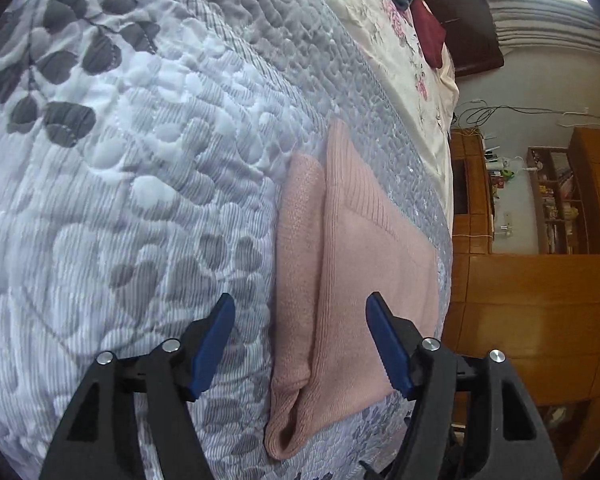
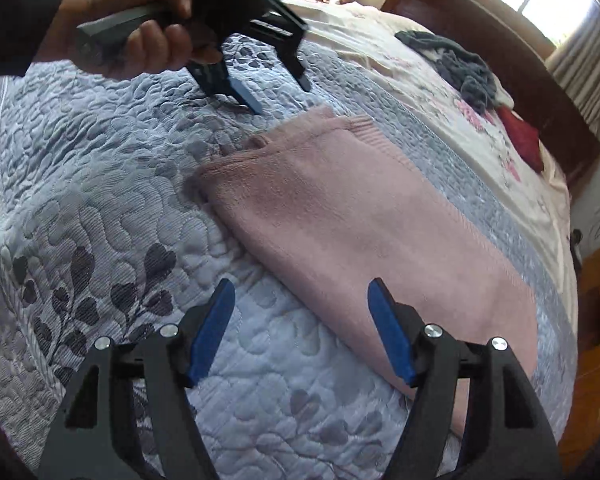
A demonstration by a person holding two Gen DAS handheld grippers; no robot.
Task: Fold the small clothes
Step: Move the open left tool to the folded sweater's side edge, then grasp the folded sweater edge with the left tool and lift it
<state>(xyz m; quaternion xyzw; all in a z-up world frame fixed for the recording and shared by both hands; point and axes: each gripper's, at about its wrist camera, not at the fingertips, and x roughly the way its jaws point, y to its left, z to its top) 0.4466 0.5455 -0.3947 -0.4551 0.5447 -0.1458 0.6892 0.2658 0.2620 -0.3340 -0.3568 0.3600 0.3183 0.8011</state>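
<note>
Left wrist: left gripper (image 1: 300,304) spread wide, empty, hovering above folded pink sweater (image 1: 356,264) lying on quilted bedspread (image 1: 120,200); wooden cabinets (image 1: 540,292) beyond the bed edge.

Right wrist: right gripper (image 2: 301,290) spread, empty, over sweater's near edge; hand (image 2: 140,36) gripping left gripper handle, tilted downward.
</note>
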